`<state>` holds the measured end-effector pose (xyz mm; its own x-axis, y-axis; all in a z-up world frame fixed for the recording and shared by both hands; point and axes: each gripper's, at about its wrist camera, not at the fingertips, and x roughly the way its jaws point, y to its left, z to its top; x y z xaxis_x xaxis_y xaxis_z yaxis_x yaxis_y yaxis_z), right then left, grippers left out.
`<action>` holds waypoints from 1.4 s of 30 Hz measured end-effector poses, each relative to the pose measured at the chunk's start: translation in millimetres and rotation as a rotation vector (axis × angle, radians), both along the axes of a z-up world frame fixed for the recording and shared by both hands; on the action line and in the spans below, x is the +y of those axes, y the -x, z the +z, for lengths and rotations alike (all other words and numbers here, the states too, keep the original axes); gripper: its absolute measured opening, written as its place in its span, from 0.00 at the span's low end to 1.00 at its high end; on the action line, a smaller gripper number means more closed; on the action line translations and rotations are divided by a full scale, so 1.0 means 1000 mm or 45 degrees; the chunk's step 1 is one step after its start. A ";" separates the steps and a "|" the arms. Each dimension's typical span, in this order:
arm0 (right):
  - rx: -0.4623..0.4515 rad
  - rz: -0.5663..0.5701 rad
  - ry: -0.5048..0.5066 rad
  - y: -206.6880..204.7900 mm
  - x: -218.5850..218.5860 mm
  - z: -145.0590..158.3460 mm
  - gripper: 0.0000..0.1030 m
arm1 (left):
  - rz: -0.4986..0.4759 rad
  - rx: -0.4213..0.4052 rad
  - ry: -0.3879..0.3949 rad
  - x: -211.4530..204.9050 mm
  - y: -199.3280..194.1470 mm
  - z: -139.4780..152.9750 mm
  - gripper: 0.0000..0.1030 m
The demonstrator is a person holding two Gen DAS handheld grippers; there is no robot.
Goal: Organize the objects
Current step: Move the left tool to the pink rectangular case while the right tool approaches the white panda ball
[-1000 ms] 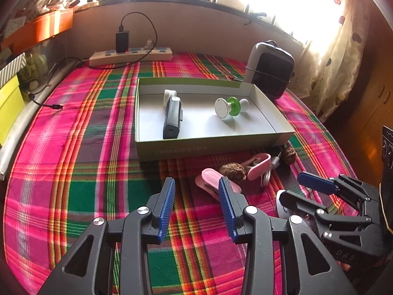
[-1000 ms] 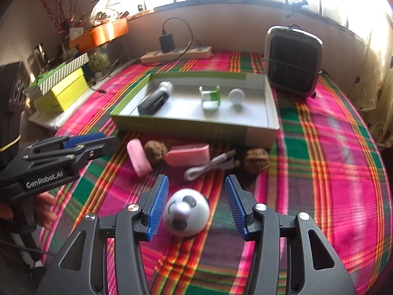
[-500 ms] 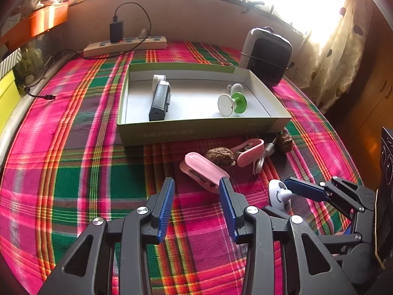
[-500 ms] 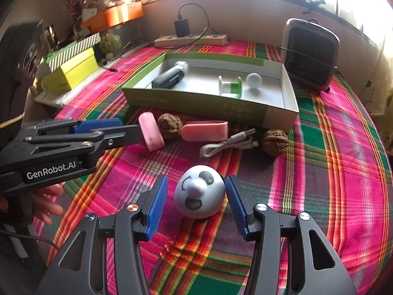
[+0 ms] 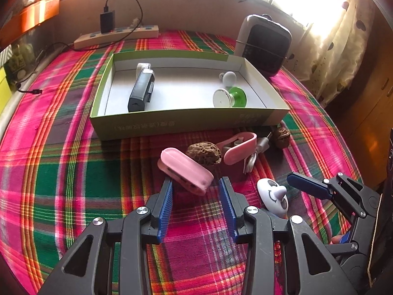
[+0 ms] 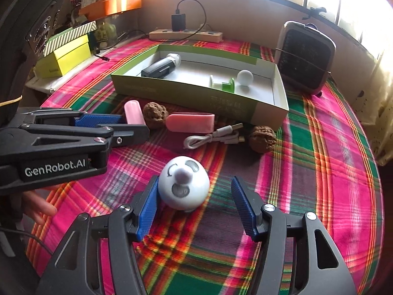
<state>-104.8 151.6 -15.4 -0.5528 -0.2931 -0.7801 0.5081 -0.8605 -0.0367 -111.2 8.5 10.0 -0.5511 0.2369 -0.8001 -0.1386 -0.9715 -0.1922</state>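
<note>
Step in hand: gathering loose items from the plaid tablecloth (image 5: 61,172) into the green tray (image 5: 186,120).

Right gripper (image 6: 194,204): pitched steeply down, jaws opening. White face-shaped toy (image 6: 183,183) stands between them, touching the left pad, clear of the right; not gripped.

Left gripper (image 5: 195,201): angled down, jaws well apart, nothing held. Pink clip (image 5: 185,170) lies at its 12 o'clock, just at the fingertips.

Next move, in my judgement: advance the left gripper around the clip, close, and carry it to the tray at 12 o'clock.
</note>
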 end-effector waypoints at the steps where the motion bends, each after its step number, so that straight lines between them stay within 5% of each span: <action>1: 0.000 -0.001 0.001 0.000 0.000 0.000 0.58 | 0.004 0.002 0.009 0.000 0.000 0.000 0.35; 21: 0.008 -0.024 -0.009 0.005 0.004 0.001 0.58 | 0.165 0.025 0.070 -0.044 -0.007 0.001 0.35; 27: 0.013 -0.041 -0.020 0.006 0.006 0.002 0.58 | 0.078 0.068 0.025 -0.037 -0.010 0.005 0.35; 42: 0.009 -0.082 -0.012 0.012 0.014 0.001 0.58 | 0.027 0.074 0.115 -0.022 0.014 0.000 0.35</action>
